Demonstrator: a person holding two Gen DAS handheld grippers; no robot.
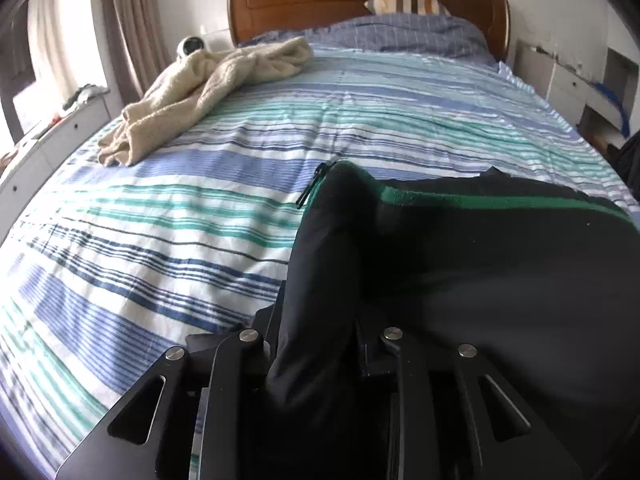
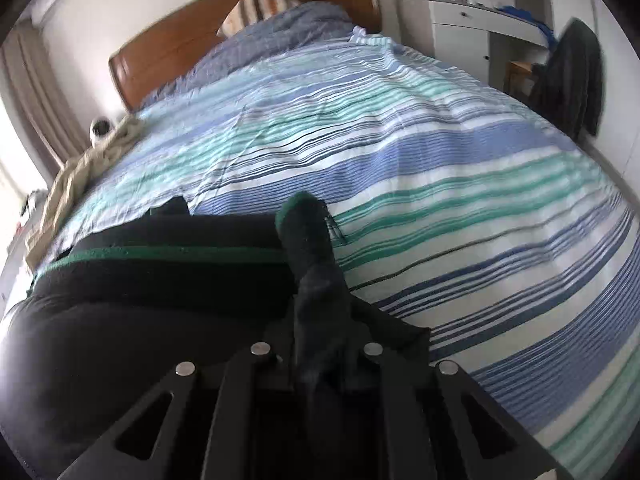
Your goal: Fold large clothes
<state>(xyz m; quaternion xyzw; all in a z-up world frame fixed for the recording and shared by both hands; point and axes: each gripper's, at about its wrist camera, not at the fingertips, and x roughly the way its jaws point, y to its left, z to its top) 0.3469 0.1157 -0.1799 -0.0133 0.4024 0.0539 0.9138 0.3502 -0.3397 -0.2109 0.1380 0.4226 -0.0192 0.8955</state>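
black garment pinched in both hand-held grippers, over bed.

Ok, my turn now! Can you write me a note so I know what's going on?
Left gripper: shut on the black garment, at its zip corner.
Right gripper: shut on the same garment, at the other green-edged corner.
The garment hangs between them, low over the striped bed.
A cream garment lies crumpled near the headboard.
Done: both corners gripped.
Left: lay the black one flat, fold it, probably the cream one next.
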